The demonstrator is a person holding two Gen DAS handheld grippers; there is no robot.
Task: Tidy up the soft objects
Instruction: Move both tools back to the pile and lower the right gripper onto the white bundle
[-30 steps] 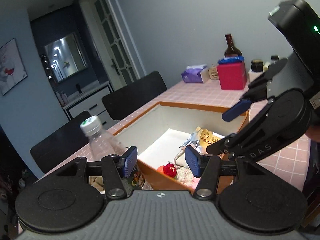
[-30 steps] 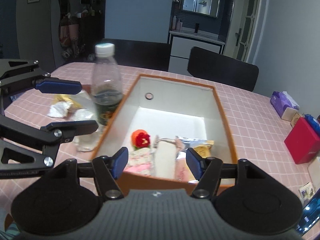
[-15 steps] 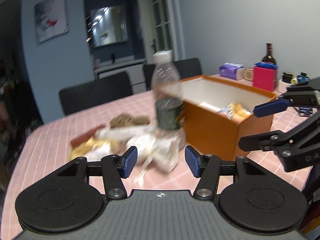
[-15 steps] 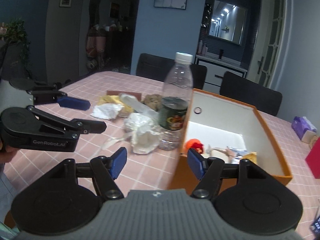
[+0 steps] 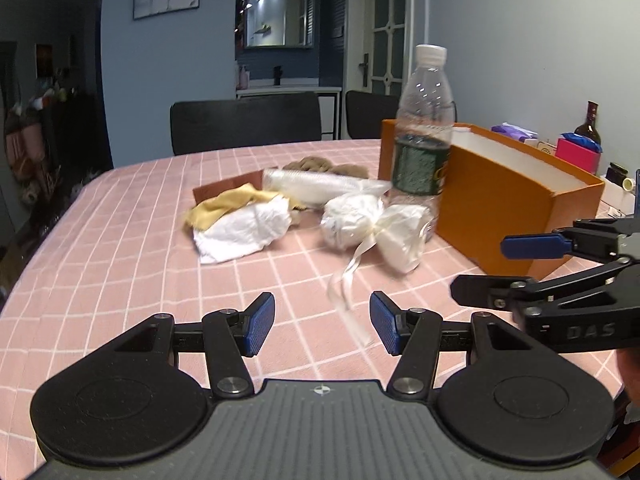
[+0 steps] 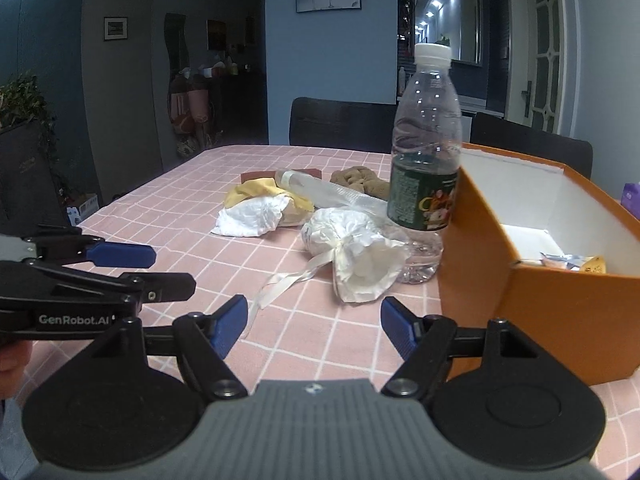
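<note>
Soft things lie on the pink checked table: a white ribboned bundle point(image 5: 370, 226) point(image 6: 352, 248), a crumpled white cloth point(image 5: 244, 228) point(image 6: 252, 216), a yellow cloth point(image 5: 228, 204) point(image 6: 260, 192), a clear plastic roll point(image 5: 316, 184) point(image 6: 320, 194) and a brown cloth point(image 5: 324, 166) point(image 6: 360, 178). The orange box point(image 5: 504, 196) point(image 6: 540, 308) stands to their right and holds packets point(image 6: 572, 262). My left gripper point(image 5: 322, 326) is open and empty, low over the table in front of the bundle. My right gripper point(image 6: 314, 330) is open and empty beside it.
A clear water bottle point(image 5: 424, 140) point(image 6: 426, 160) stands between the bundle and the box. A brown card point(image 5: 226, 190) lies under the cloths. A red box point(image 5: 578, 154), a purple tissue pack point(image 5: 514, 132) and a dark bottle point(image 5: 588, 124) stand beyond the orange box. Black chairs point(image 5: 246, 120) line the far edge.
Both grippers have pulled back from above the box and dropped low, turning toward the pile of soft things left of it. Both stayed open and empty.
</note>
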